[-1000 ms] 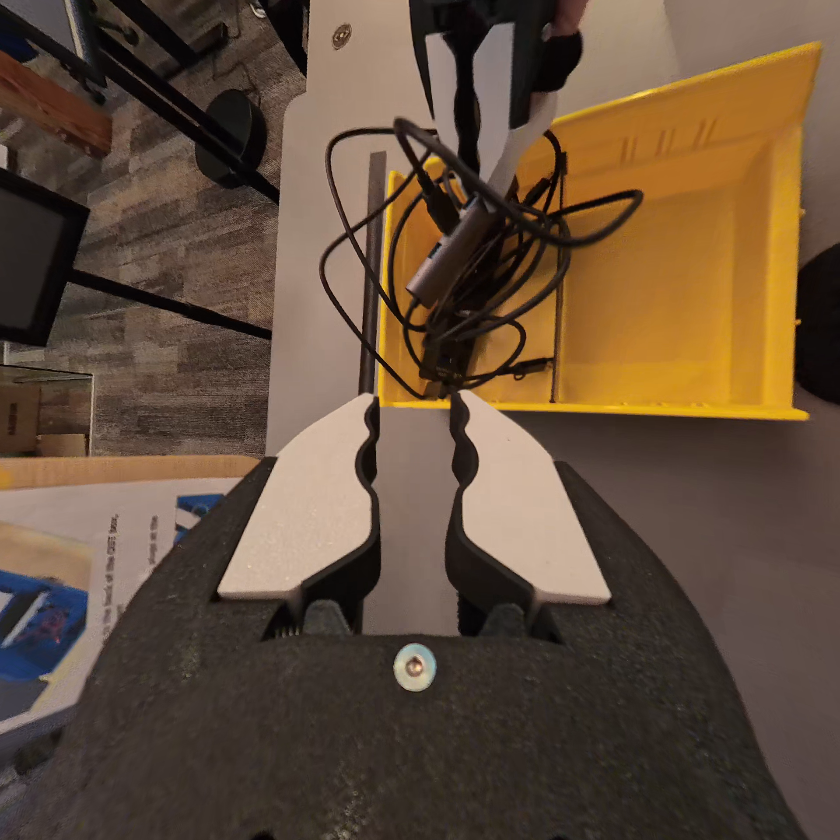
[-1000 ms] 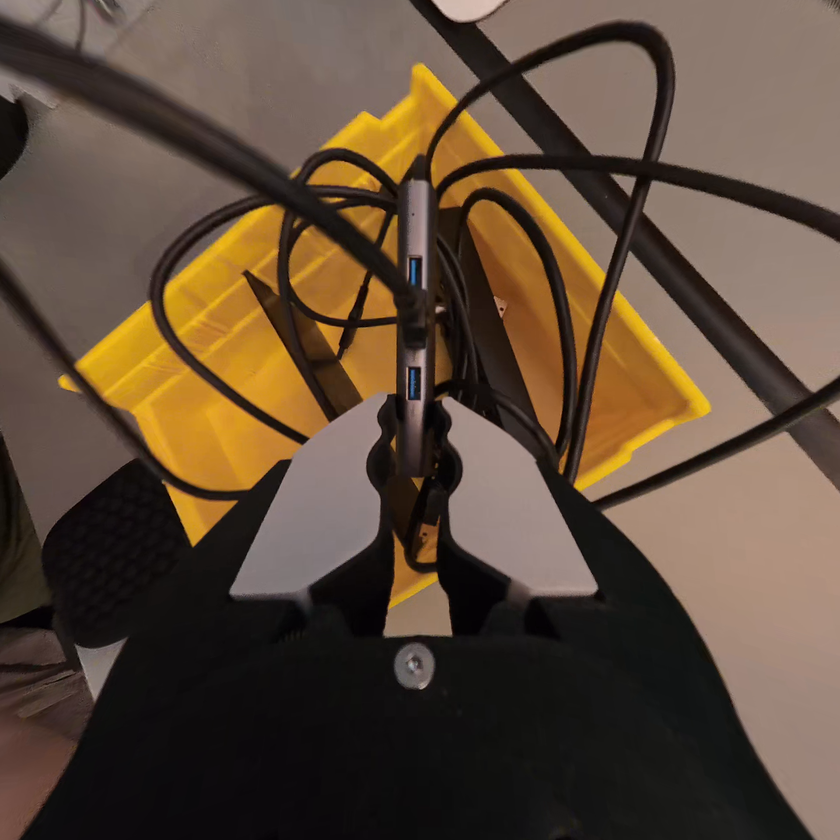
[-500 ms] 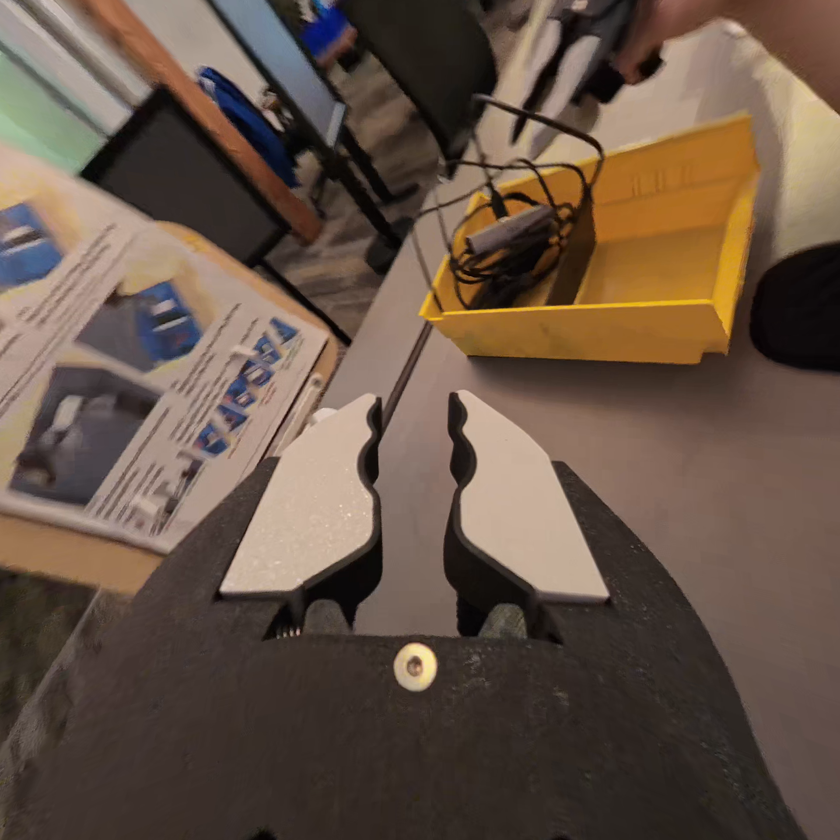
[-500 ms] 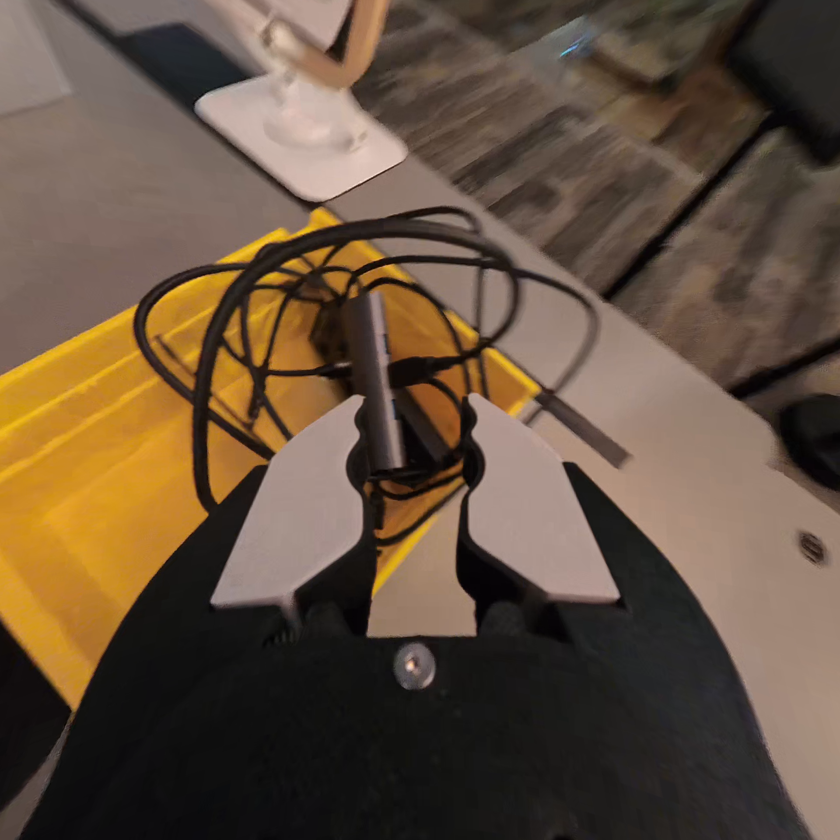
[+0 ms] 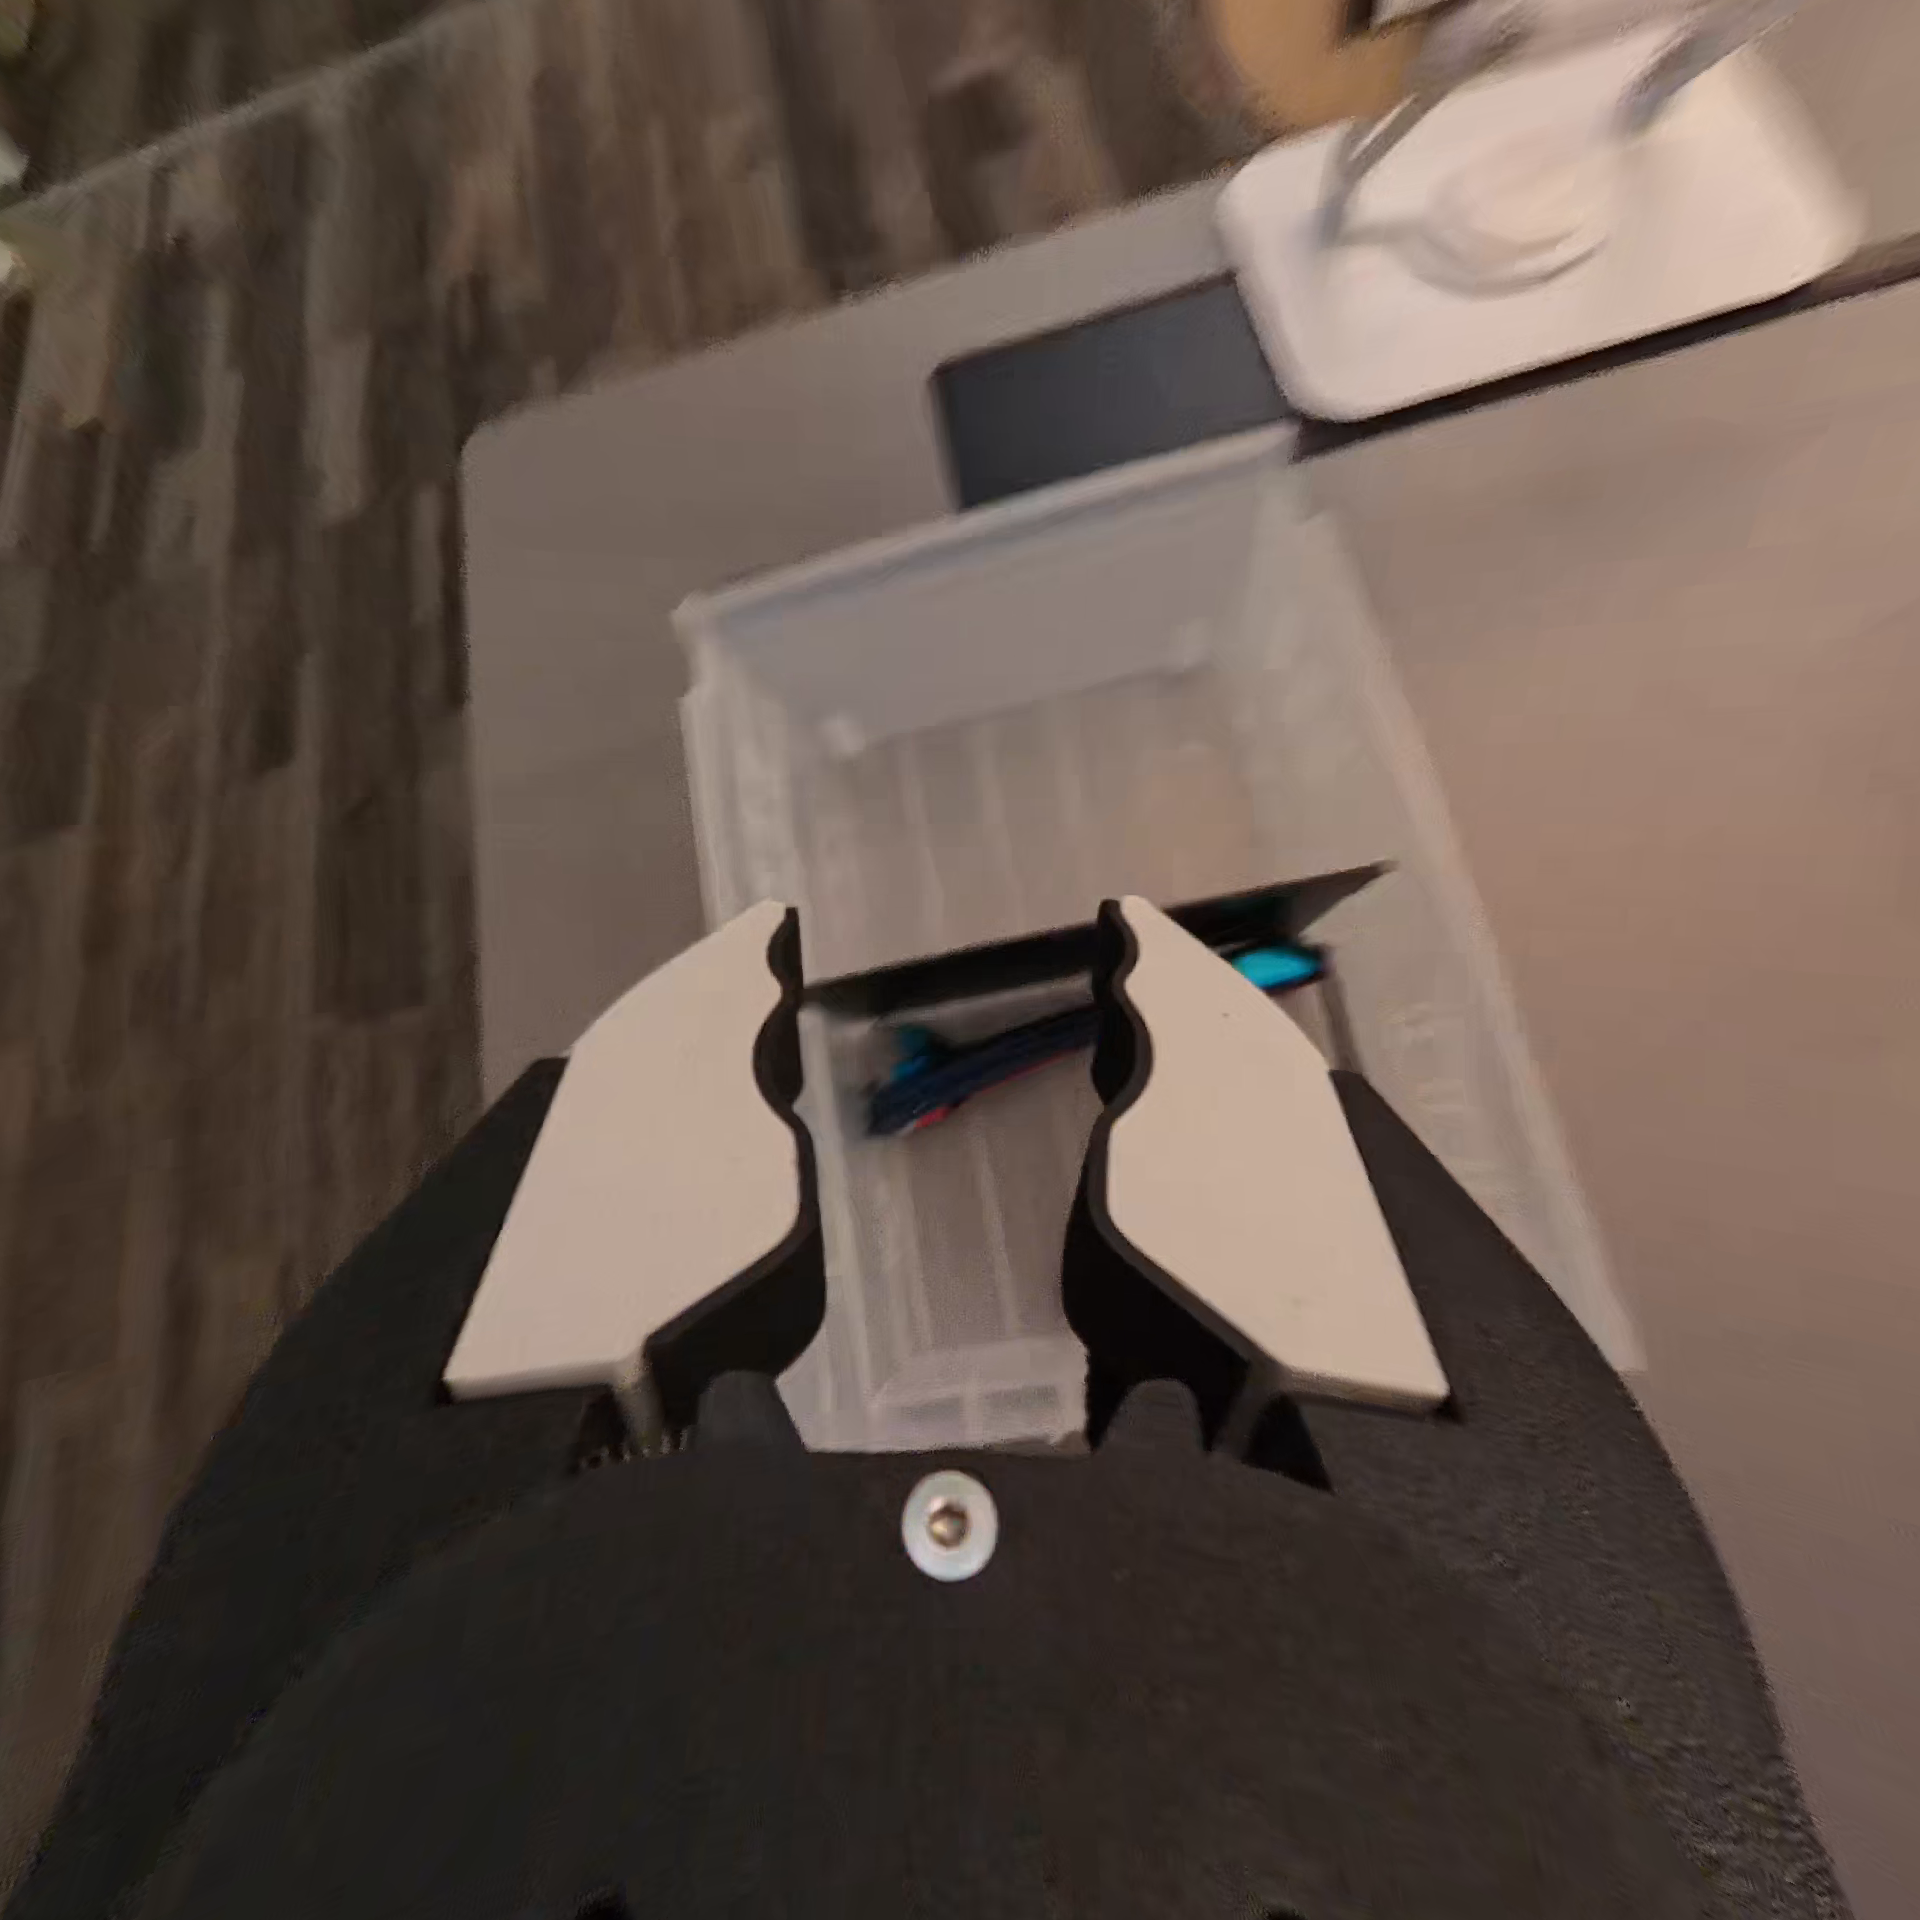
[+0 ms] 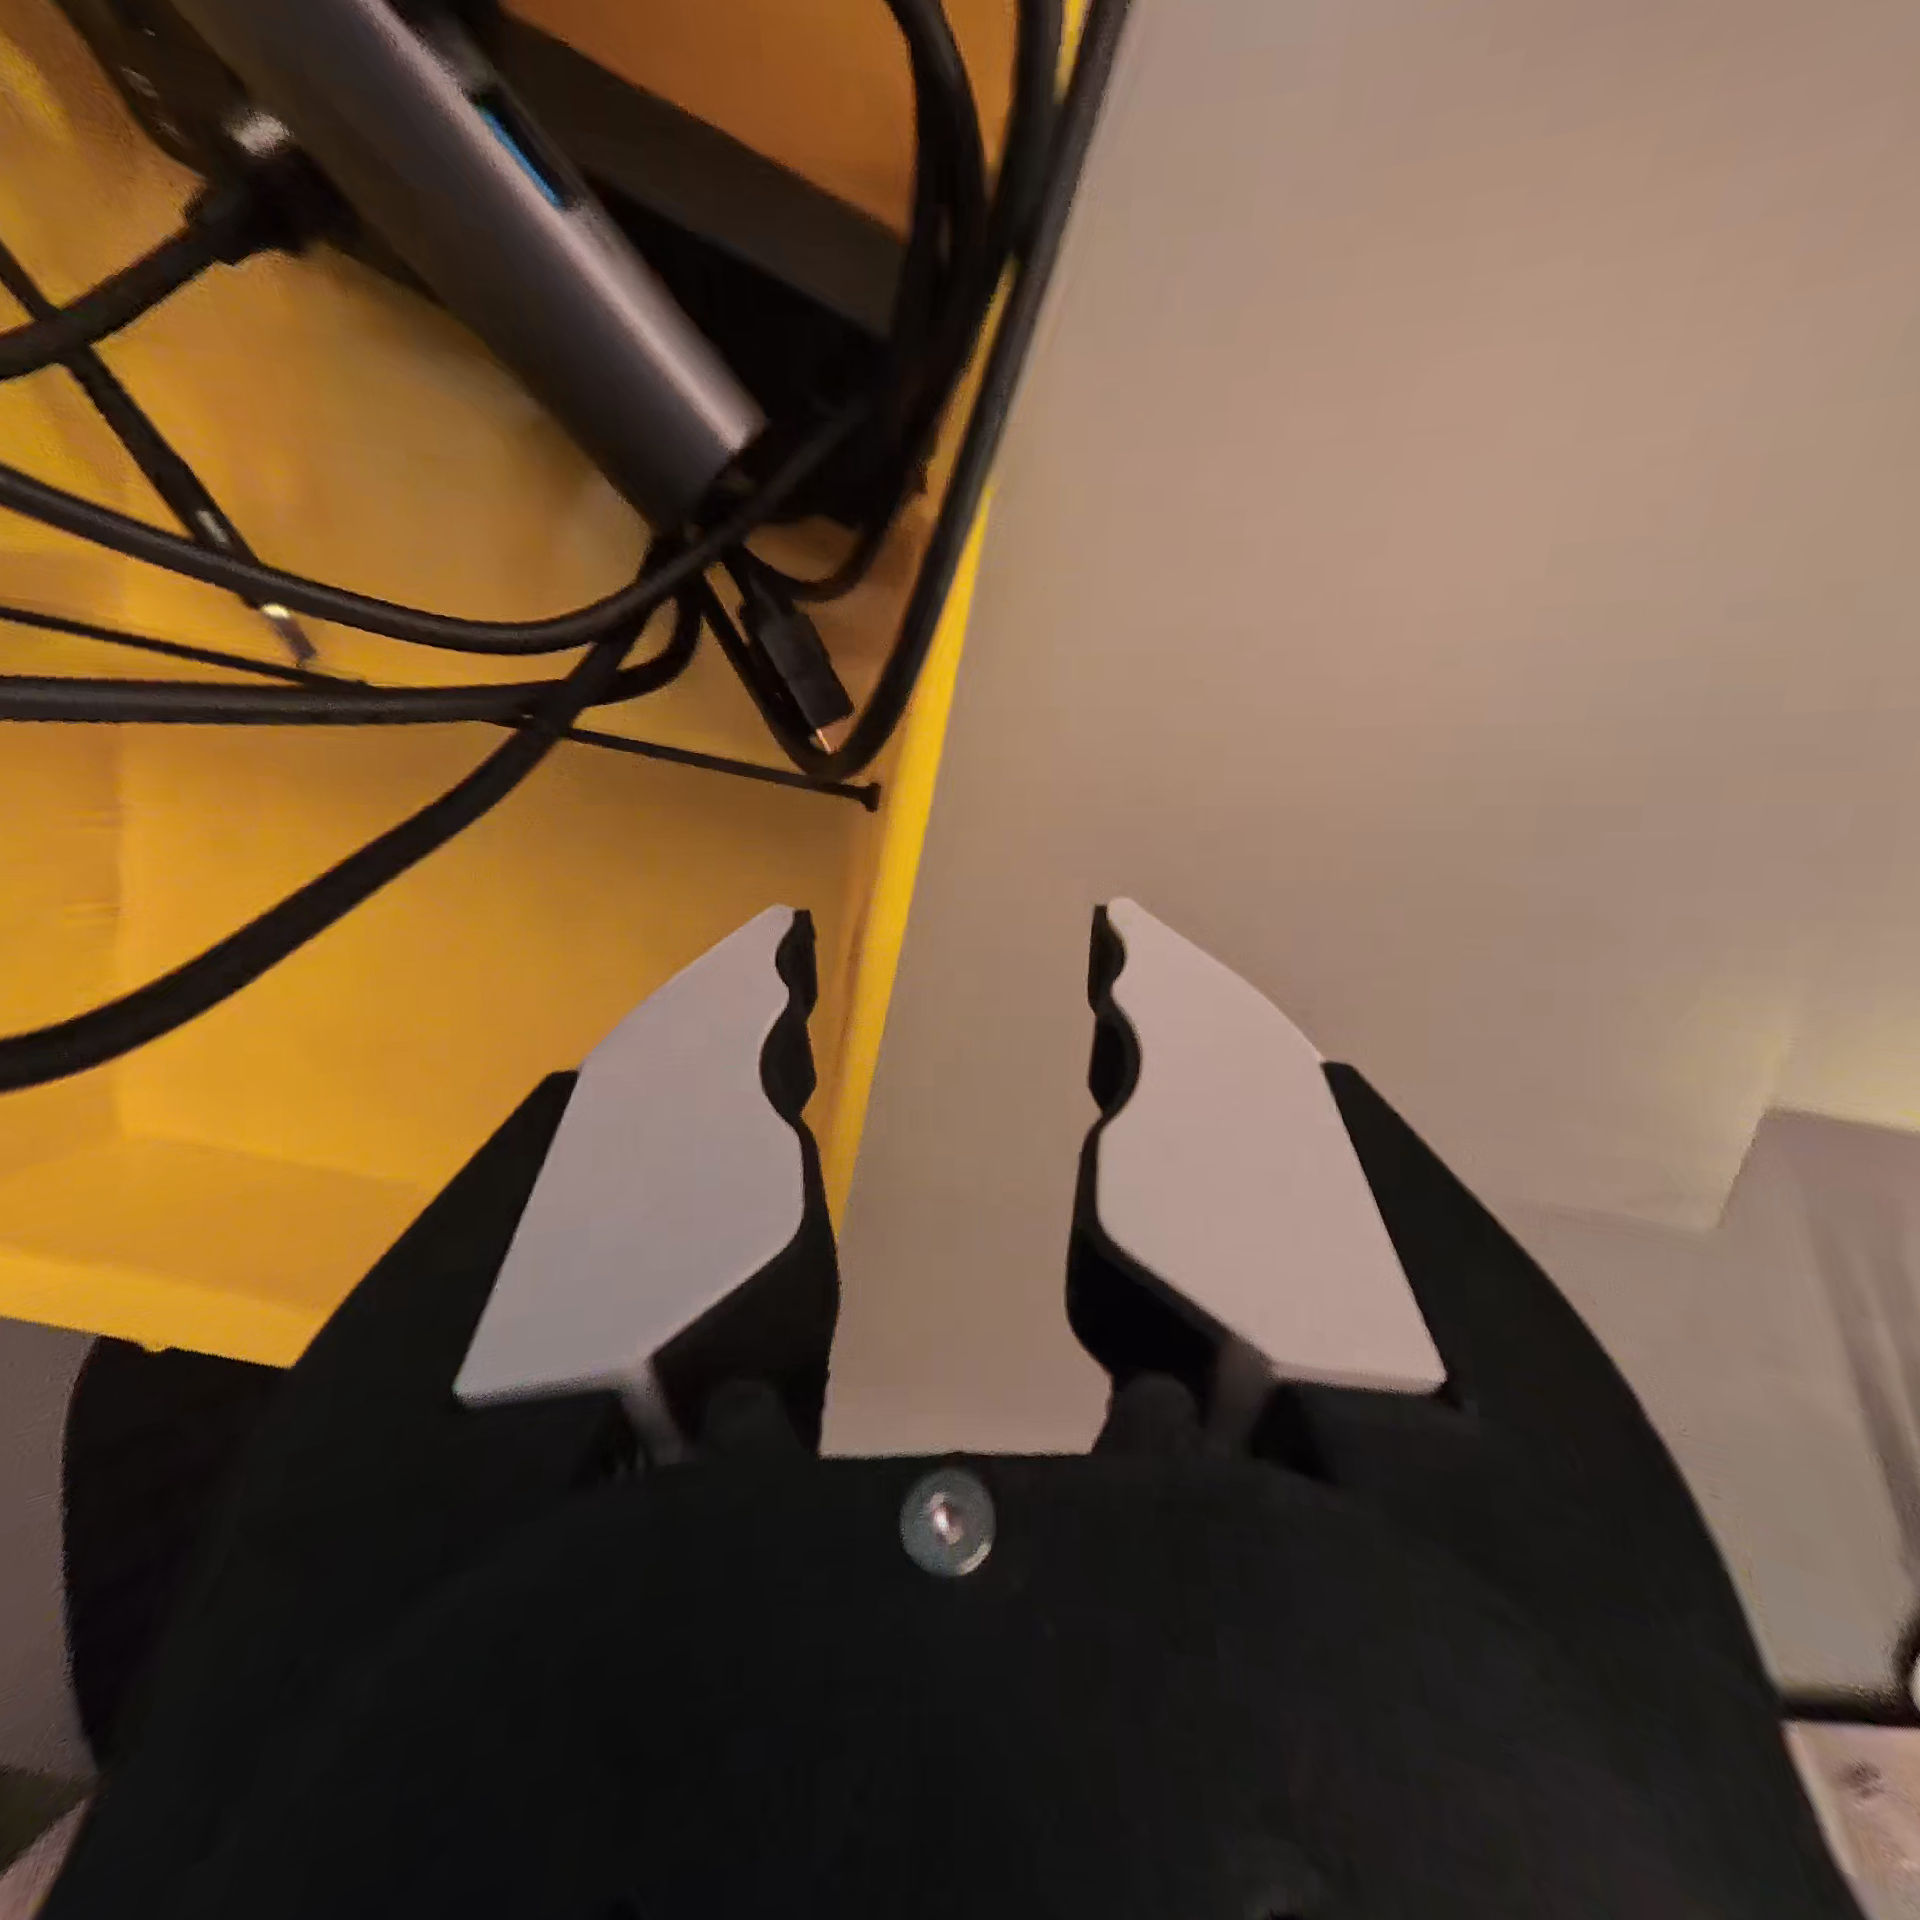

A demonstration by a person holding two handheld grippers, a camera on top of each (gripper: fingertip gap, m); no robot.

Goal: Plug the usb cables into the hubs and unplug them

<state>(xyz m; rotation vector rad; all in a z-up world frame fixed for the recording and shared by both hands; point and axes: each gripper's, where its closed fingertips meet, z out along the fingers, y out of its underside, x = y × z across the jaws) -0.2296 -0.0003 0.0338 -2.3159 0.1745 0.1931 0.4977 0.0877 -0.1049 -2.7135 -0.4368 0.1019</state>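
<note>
Grey hub looks rigid, cables floppy — grip its body; your fingers gape wide, empty.

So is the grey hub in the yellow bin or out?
In. The hub lies inside the bin among black cables; nothing grips it.

Grey table under everything; patterned brown-grey carpet beyond its edge. Clear plastic bin on table, black divider across it, far compartment looks bare. Dark flat rectangle behind bin, identity unclear. White square base at far right, blurred, partly over dark strip. Right wrist view: same grey tabletop; pale grey flat shape at lower right, too blurred to name.
</note>
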